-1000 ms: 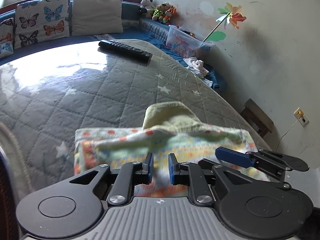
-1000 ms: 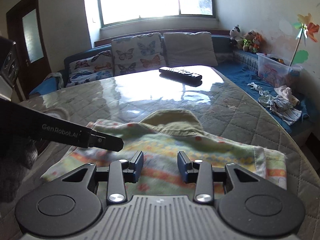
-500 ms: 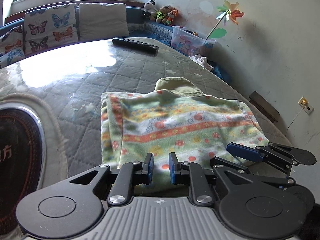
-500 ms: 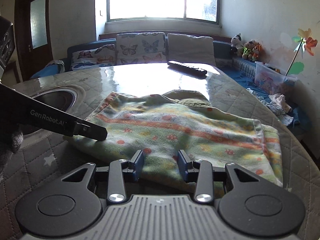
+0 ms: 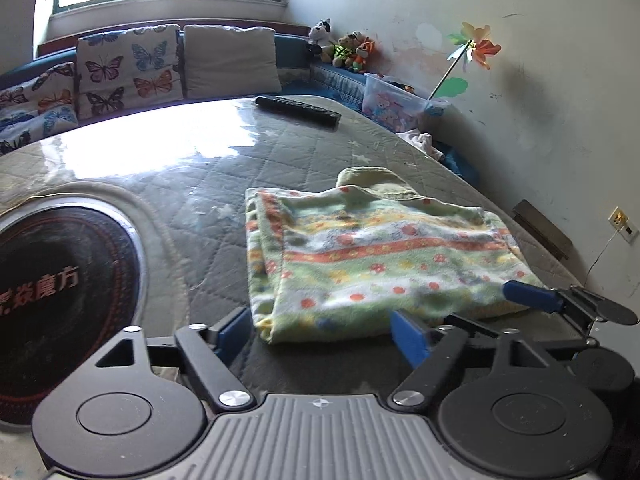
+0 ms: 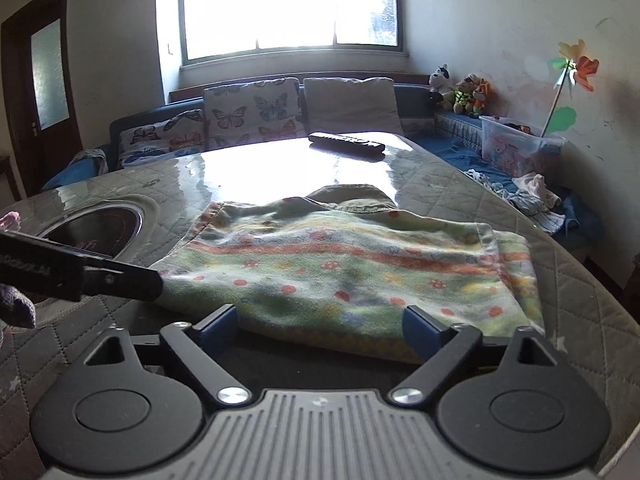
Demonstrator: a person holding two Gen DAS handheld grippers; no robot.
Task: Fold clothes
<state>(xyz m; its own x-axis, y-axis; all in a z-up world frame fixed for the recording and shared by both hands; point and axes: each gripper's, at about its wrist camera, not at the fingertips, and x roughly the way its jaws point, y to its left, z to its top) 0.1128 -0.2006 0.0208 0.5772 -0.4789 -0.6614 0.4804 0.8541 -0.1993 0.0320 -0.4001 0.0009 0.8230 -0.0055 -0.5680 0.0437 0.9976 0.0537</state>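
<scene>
Hob: the round black induction plate (image 5: 60, 300) is sunk into the quilted table cover (image 5: 192, 184) at the far left, well apart from the cloth, so the folding goes on over the free right half.
Left gripper: the left gripper (image 5: 320, 330) has its fingers spread wide with nothing between them, just short of the near-left corner of the cloth; that stance suits either letting a corner go or coming in for one.
Garment: the floral striped garment (image 5: 372, 256) lies flat on the table cover, doubled over itself, with stacked layers showing along its left edge. A plain green part (image 5: 372, 180) pokes out at the far side; whether it is a collar, a hood or a second piece I cannot tell.
Right gripper: the right gripper (image 6: 320, 326) is likewise opened wide and empty, facing the near edge of the garment, one finger close to that edge.
Fold state: the bundle looks fairly square, which would fit a finished fold or one more fold to come.
Remote: a black remote control (image 5: 298, 110) rests near the table's far edge, clear of the work.
</scene>
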